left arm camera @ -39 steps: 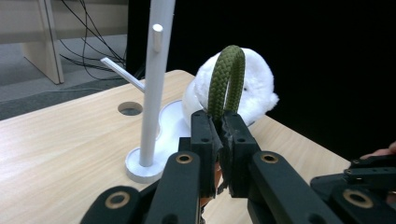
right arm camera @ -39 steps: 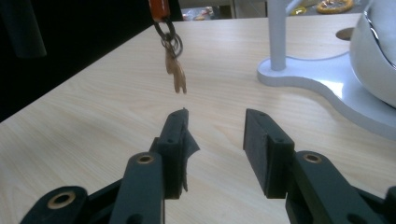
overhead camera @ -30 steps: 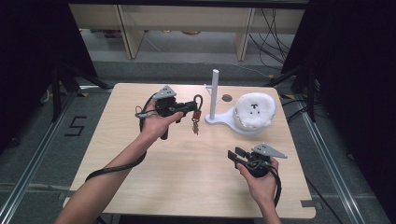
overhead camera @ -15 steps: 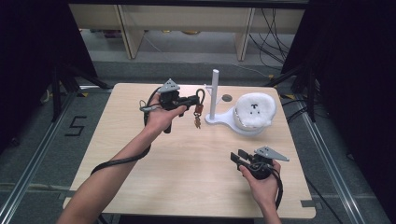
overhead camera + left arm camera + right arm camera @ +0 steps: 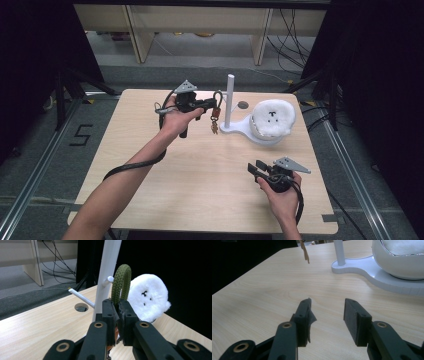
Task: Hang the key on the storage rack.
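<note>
Left claw (image 5: pixel 117 315) pinches the green rope loop (image 5: pixel 121 281) just beside the white stand's post (image 5: pixel 107 267). Right claw (image 5: pixel 327 315) hovers spread and holding nothing over the near right of the surface (image 5: pixel 150 165).

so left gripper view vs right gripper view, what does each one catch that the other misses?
Left gripper view: the left gripper shut on an olive-green braided rope loop, small white pegs on the white post, the fluffy white round plush with a stitched face, and a round hole in the tabletop.

Right gripper view: the right gripper with jaws open and nothing between them, a brown charm dangling above the table, and the stand's glossy white base.

Both: the white upright post and the light wooden table.
</note>
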{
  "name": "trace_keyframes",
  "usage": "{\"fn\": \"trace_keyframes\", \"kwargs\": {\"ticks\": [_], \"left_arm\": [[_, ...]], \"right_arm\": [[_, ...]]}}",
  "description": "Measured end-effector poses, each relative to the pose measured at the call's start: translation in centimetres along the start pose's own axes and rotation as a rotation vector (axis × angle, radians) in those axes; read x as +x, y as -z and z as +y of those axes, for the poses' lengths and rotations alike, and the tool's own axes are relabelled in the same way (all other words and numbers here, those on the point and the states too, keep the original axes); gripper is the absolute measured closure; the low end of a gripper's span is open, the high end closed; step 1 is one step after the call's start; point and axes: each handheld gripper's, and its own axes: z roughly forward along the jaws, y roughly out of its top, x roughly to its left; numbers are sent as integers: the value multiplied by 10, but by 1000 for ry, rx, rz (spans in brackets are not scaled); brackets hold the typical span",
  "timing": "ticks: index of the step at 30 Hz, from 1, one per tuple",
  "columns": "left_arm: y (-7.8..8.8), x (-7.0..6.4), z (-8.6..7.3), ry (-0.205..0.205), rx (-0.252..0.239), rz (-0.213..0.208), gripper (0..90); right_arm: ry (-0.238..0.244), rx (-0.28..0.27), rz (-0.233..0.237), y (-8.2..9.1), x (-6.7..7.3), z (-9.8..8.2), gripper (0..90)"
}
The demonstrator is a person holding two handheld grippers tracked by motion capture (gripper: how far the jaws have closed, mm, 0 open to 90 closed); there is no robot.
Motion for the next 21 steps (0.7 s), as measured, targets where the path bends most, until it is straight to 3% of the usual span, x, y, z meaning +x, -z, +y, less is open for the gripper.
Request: {"fn": "trace_keyframes", "kwargs": {"ticks": [14, 21], "left_arm": [[-11, 6, 2, 33, 11, 4, 842], [-16, 10, 2, 81, 12, -7, 841]], "right_arm": [[-29, 5, -1, 1, 2, 0, 582], [-24, -1, -4, 1, 1, 0, 580]]}}
